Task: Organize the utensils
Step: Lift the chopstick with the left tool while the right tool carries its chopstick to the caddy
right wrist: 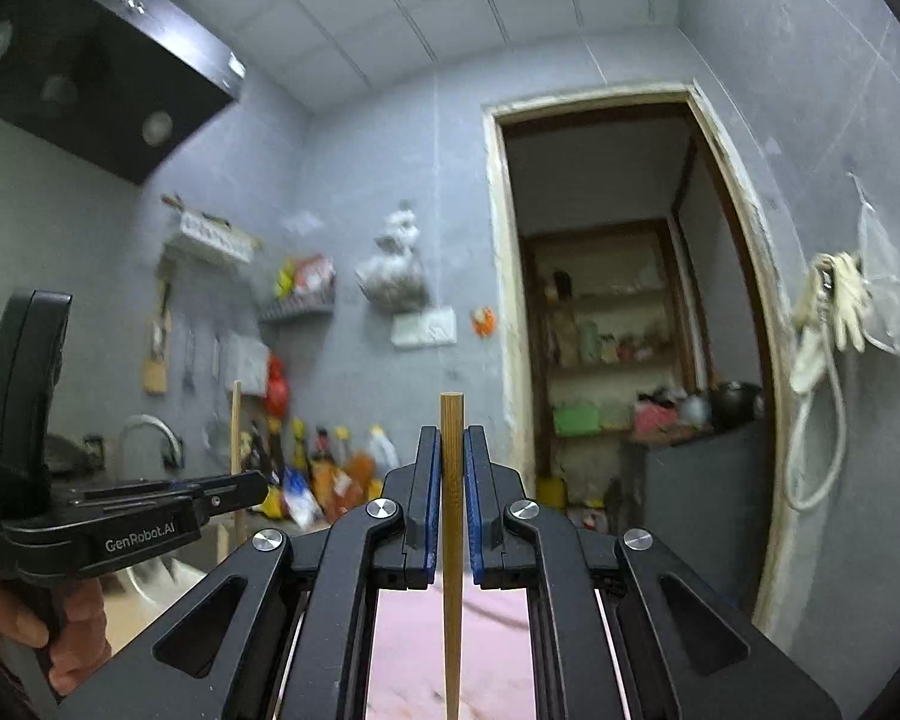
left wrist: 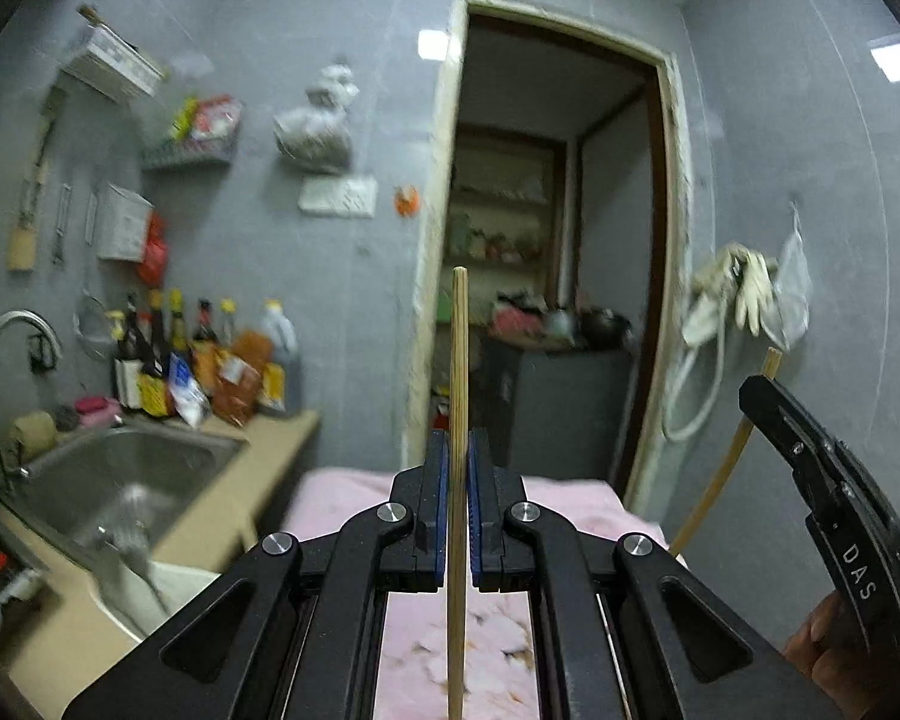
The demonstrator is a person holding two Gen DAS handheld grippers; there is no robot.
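Note:
My left gripper [left wrist: 459, 444] is shut on a pale wooden chopstick [left wrist: 459, 330] that stands upright between its blue pads, tip well above the fingers. My right gripper [right wrist: 452, 441] is shut on a second, darker wooden chopstick [right wrist: 452, 600], also upright. Each gripper shows in the other's view. The right gripper [left wrist: 753, 389] reaches in from the right with its chopstick [left wrist: 717, 483] slanting below it. The left gripper [right wrist: 261, 487] enters from the left with its chopstick [right wrist: 236, 420] poking up. Both are held up in the air above a pink cloth [left wrist: 354, 498].
A steel sink [left wrist: 168, 450] and faucet [left wrist: 18, 330] lie at the left, with sauce bottles [left wrist: 204, 360] on the counter behind. A range hood [right wrist: 90, 78] hangs upper left. An open doorway [left wrist: 558, 240] is straight ahead. Gloves [left wrist: 744, 294] hang on the right wall. A hand [right wrist: 60, 630] grips the left tool.

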